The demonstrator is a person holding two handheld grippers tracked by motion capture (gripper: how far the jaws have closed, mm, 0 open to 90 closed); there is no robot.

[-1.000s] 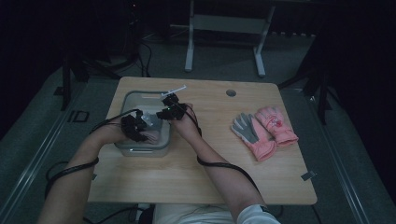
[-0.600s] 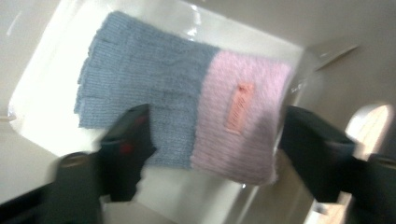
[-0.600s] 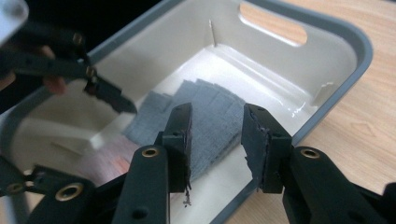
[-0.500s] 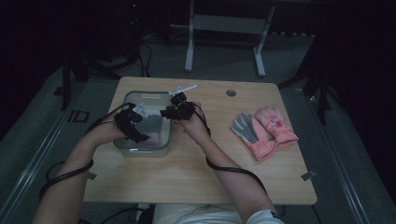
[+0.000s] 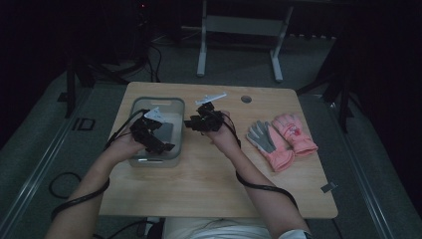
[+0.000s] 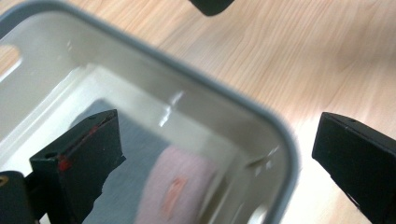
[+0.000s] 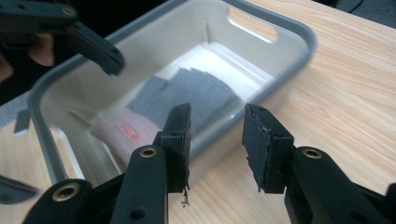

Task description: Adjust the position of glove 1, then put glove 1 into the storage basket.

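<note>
High view: left gripper (image 5: 158, 141) over the bin (image 5: 140, 161), right gripper (image 5: 195, 123) just beside it. Left gripper view: jaws just sprung wide, empty, glove (image 6: 175, 186) lying inside bin. Right gripper view: jaws parted, nothing between.

Dim high view, bright blurred gripper views

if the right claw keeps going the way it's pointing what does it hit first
Probably the near wall of the grey bin, just ahead of the open right claw; beyond it lies the glove. Depth is uncertain.
</note>
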